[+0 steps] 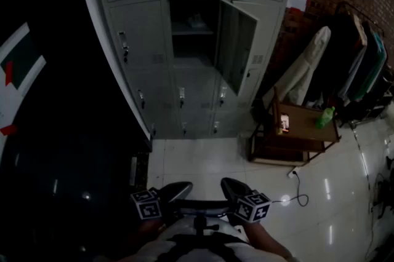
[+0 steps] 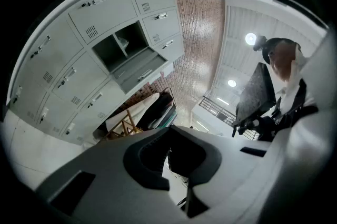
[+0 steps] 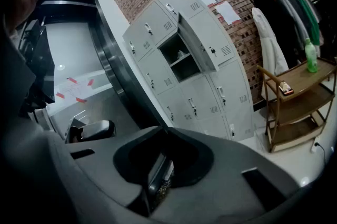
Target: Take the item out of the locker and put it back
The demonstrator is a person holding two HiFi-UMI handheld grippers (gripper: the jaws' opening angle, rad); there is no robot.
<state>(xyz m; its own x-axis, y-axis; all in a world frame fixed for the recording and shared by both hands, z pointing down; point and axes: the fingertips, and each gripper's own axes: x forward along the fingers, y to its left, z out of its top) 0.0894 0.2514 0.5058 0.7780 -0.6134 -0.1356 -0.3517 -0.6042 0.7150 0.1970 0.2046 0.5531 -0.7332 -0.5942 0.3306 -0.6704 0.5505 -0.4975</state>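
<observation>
A: Where is the thing that the person must take out?

B: The small pale item (image 1: 197, 21) lies on the upper shelf of the open compartment (image 1: 192, 48) in the tall grey metal locker bank (image 1: 135, 27), at twelve o'clock from the person. The grey metal door (image 1: 237, 45) hangs open toward three o'clock.

A: And the two claws?

B: Both are low, near the body and well apart from the locker. The left gripper (image 2: 174, 157) has its jaws closed together on nothing. The right gripper (image 3: 160, 168) shows a narrow slit between its jaws and is also empty.

A: How will the item handle?

B: It is too small and dim to name. It looks light, perhaps thin or soft, so a gentle pinch is probably enough. The sensible hold is its front edge, at its six o'clock, where the jaws can enter level above the shelf. Whether it is slippery cannot be judged yet.
</observation>
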